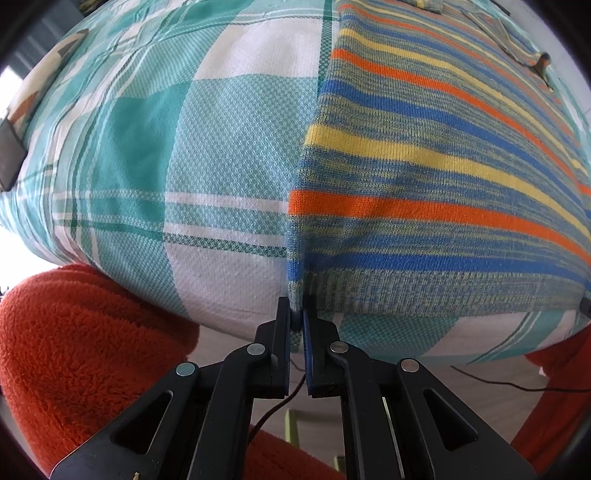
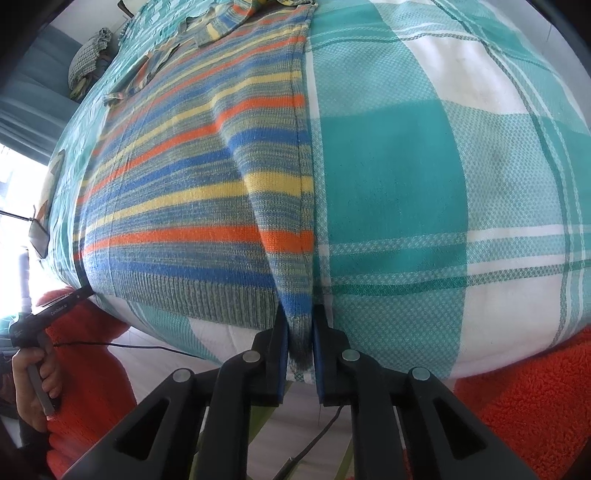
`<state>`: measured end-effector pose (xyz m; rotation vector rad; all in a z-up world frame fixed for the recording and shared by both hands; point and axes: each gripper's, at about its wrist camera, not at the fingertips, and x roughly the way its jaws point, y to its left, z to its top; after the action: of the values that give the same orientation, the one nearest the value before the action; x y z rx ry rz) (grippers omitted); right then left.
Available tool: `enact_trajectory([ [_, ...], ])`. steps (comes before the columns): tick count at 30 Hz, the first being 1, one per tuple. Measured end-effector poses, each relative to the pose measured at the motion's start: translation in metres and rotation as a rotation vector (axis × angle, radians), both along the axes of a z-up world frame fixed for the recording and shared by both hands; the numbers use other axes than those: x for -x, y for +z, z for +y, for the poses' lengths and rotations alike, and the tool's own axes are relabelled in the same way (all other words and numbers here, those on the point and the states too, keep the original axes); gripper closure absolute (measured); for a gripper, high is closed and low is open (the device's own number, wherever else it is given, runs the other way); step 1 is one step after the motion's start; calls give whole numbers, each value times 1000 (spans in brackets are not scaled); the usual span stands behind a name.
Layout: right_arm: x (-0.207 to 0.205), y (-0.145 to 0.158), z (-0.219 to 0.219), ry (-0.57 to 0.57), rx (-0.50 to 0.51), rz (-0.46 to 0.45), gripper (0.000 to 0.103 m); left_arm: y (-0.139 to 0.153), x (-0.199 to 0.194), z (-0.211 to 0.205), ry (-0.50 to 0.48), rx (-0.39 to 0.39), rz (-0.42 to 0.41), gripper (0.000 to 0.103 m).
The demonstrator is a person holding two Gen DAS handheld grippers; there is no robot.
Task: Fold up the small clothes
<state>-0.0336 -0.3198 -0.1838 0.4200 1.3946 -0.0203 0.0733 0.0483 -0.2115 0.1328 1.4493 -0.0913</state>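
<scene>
While the striped sweater (image 1: 424, 177) lies spread flat across the teal-and-white checked cloth (image 1: 207, 155) covering the surface, both tools grip it at its ribbed bottom hem, one at each near corner. Left gripper (image 1: 297, 325): fingers clenched on the hem's left corner, a nub of knit pinched between the pads at the edge of the cloth. Right gripper (image 2: 300, 332): fingers clamped on the opposite corner, where the fabric is gathered into a raised ridge that runs away up the garment's right side. Seen from the right wrist view, the left tool's handle sits in the person's left hand (image 2: 35, 380) at the far corner of the hem. A sleeve (image 2: 218, 22) appears bunched near the top of the garment, though that end is small and hard to read. The person wears an orange fleece top (image 1: 74, 350), visible below the near edge.

Judged from how things lie, folding has barely started: the body is still open at full length, no fold line shows across it, and only the corner grasps are secured. The lengthwise or crosswise folds, plus tucking the sleeves, all seem to remain
</scene>
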Motion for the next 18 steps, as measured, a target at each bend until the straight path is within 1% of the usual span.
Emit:
enact_trajectory([
  [2,2,0,0,-3,7,20,85,0,2,3,3,-11,24,94],
  [3,4,0,-1,-6,10,31,78,-1,5,5,8,-22,40,94],
  [4,6,1,-4,-10,14,43,69,0,9,8,13,-24,51,92],
  [5,8,3,-6,-14,17,53,65,2,13,12,19,-24,57,83],
  [6,11,7,-9,-18,21,56,60,8,18,16,26,-20,54,68],
  [7,13,13,-12,-21,20,47,60,15,22,20,35,-15,39,60],
  [8,16,21,-15,-21,20,30,60,25,26,24,44,-11,12,48],
  [9,18,32,-19,-23,31,5,60,36,30,28,52,-4,-23,42],
  [11,19,56,-24,-21,88,-55,60,62,33,34,72,25,-105,39],
  [13,13,83,-24,-12,141,-129,60,84,29,37,85,78,-178,34],
  [14,9,94,-23,-5,154,-165,60,93,26,36,85,106,-214,29],
  [15,3,105,-20,5,161,-201,60,100,22,35,81,128,-248,24],
  [17,-12,117,-11,37,156,-263,56,107,7,23,60,133,-292,21],
  [18,-19,119,-5,51,146,-286,54,105,2,17,45,137,-308,21],
])
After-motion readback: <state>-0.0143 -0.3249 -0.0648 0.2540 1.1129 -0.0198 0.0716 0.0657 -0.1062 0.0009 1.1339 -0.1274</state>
